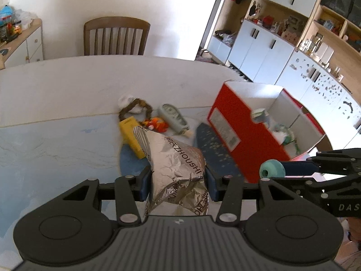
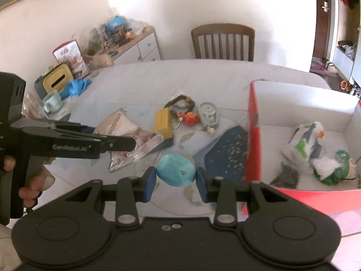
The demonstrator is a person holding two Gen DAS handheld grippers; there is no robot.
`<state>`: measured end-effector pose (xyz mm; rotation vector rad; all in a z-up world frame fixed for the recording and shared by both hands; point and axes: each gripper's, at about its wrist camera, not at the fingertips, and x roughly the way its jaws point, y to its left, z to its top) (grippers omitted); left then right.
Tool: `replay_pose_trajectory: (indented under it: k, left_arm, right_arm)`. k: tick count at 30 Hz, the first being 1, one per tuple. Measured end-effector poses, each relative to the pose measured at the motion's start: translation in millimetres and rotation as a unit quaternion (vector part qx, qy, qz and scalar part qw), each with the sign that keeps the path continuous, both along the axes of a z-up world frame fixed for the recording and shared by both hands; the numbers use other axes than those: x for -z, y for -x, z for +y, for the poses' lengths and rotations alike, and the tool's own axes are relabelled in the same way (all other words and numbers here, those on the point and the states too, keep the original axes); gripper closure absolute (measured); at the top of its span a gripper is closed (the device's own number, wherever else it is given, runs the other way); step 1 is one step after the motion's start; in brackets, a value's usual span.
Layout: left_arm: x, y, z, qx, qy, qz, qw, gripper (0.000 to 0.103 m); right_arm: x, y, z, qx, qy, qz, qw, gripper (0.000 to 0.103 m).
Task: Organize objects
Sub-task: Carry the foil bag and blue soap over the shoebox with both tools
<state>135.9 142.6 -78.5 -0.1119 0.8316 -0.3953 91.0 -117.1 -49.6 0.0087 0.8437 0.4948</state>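
Two grippers, each loaded, above a table. The left gripper pinches a crumpled foil bag between its pads, the bag's long axis running forward and away from the fingers. The right gripper pinches a teal ball. The red box stands open to the right of both, already holding a few items, blurred here. The right gripper is the nearer to its wall; the ball probably goes in first.
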Motion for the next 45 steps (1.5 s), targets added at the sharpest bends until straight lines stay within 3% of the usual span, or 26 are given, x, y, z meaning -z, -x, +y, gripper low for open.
replay_pose_trajectory:
  k: [12,25,36,45]
  left_arm:
    - [-32,1,-55,0.026,0.005,-0.021,0.9994,0.055]
    - [-44,-5,-141,0.064,-0.004,-0.033,0.9974,0.055]
    - [-33,-22,-222,0.112,-0.036,-0.014,0.9930,0.055]
    - [-18,-46,-267,0.115,-0.047,0.020,0.9921,0.055]
  right_arm:
    - [-19,-7,-62,0.045,-0.017,-0.024,0.999,0.066]
    - [-25,-22,-141,0.082,-0.012,-0.035,0.996,0.066]
    - [-18,-50,-203,0.108,0.005,-0.035,0.994,0.066]
    - [-1,-85,-224,0.096,0.010,-0.013,0.995,0.066]
